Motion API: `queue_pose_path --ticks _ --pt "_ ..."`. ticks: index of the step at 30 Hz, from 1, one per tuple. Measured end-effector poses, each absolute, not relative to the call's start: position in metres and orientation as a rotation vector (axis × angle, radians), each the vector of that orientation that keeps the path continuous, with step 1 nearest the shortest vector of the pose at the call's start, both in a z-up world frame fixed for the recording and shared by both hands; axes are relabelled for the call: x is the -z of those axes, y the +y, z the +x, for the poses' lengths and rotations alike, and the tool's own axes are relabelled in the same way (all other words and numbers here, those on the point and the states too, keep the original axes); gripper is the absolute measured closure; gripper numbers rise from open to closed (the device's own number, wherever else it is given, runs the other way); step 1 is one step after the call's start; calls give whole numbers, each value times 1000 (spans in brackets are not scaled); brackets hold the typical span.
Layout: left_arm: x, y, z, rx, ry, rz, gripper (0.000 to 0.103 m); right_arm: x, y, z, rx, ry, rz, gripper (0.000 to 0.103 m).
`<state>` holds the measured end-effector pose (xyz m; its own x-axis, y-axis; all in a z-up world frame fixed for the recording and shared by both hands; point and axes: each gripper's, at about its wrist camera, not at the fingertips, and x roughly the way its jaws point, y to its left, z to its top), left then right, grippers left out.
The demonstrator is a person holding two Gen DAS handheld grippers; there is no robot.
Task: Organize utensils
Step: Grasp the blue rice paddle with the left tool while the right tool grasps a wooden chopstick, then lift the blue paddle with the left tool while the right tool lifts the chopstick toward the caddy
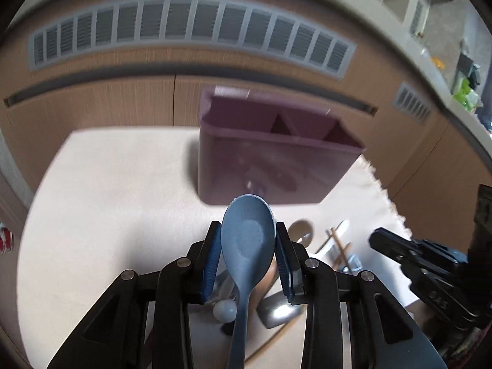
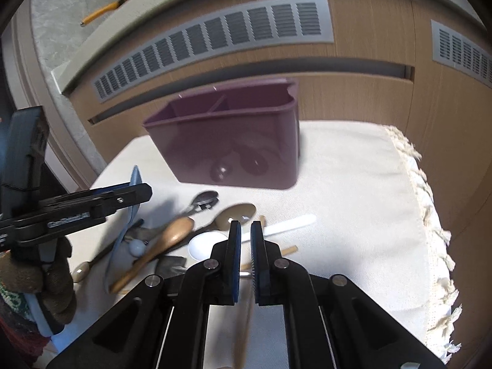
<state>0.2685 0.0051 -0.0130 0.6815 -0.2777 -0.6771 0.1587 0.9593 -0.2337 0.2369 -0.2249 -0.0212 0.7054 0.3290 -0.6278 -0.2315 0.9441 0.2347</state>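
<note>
My left gripper [image 1: 248,230] is shut on a blue plastic spoon [image 1: 247,240], bowl up, held above the cloth in front of the purple divided utensil holder [image 1: 273,166]. The holder also shows in the right wrist view [image 2: 233,141]. My right gripper [image 2: 245,230] is nearly shut, with a thin blurred brown stick [image 2: 244,338] running between its fingers. It hovers over a pile of utensils: a wooden spoon [image 2: 172,233], a white spoon [image 2: 209,244], a metal spoon [image 2: 236,212] and a dark metal spoon [image 2: 206,200]. The left gripper appears in the right wrist view [image 2: 135,193].
A cream fringed cloth [image 2: 353,200] covers the table, its fringe [image 2: 430,215] at the right edge. Wooden cabinets with grey vents [image 1: 190,27] stand behind. The right gripper shows in the left wrist view [image 1: 399,246]. A counter with clutter [image 1: 461,86] runs at far right.
</note>
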Motion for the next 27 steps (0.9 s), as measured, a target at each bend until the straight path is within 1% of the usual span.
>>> queue_pose_path --ticks 4,8,12,16,19,23,27 --pt "-11 3 255 251 710 -141 68 5 -226 234 -336 669 153 98" --pt "-20 12 255 253 713 -170 68 6 -231 243 -338 750 139 97" --pt "-16 17 249 258 719 -191 68 15 -243 239 -265 788 97 91" --pt "-11 14 244 256 723 -183 68 36 -244 240 -259 876 116 91" --pt "-6 15 243 242 738 -178 68 51 -248 249 -226 916 181 91" --pt "2 16 241 227 769 -179 68 58 -248 258 -102 921 106 91" --pt "7 15 242 213 781 -181 68 63 -246 266 -135 955 84 91"
